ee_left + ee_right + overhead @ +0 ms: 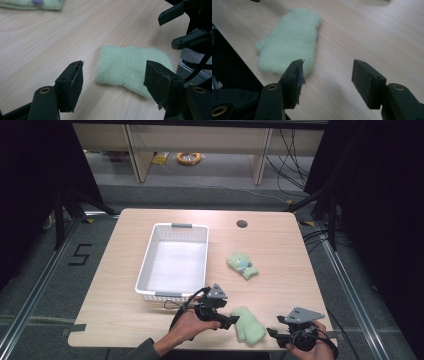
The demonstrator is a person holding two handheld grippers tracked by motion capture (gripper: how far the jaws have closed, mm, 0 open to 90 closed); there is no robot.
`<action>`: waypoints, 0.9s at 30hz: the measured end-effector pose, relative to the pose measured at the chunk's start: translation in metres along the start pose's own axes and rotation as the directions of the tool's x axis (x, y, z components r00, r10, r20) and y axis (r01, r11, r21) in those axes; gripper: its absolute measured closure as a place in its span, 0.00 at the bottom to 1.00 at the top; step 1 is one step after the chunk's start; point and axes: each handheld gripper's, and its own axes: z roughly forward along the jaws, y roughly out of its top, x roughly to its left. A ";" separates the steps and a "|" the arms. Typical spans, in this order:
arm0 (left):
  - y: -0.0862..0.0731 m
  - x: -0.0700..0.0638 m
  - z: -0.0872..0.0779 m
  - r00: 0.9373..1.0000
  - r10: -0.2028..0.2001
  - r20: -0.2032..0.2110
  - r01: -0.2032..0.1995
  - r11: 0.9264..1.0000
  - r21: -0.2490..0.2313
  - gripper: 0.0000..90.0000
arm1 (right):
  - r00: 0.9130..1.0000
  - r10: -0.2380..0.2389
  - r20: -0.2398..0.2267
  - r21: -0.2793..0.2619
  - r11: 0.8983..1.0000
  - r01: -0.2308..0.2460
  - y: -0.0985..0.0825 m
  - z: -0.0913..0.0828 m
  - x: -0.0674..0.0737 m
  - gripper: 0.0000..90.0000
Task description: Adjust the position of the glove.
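My left claw (233,321) stands partly open, empty, just beside the green mitten (248,325) at the surface's (280,265) near edge. My right claw (270,334) is likewise open and empty. The mitten looks soft, light and floppy; I'd pinch its cuff. Its long axis runs roughly toward the basket (172,260).

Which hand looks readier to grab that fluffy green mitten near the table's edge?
Left, probably: the left hand-held gripper has the fluffy pale green mitten ahead between its open jaws; the right hand-held gripper points beside it.
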 end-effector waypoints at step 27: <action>0.001 0.001 0.033 0.998 0.050 0.029 -0.053 0.989 0.138 0.58 | 0.995 -0.036 -0.096 0.096 0.994 0.045 0.005 0.025 0.015 0.71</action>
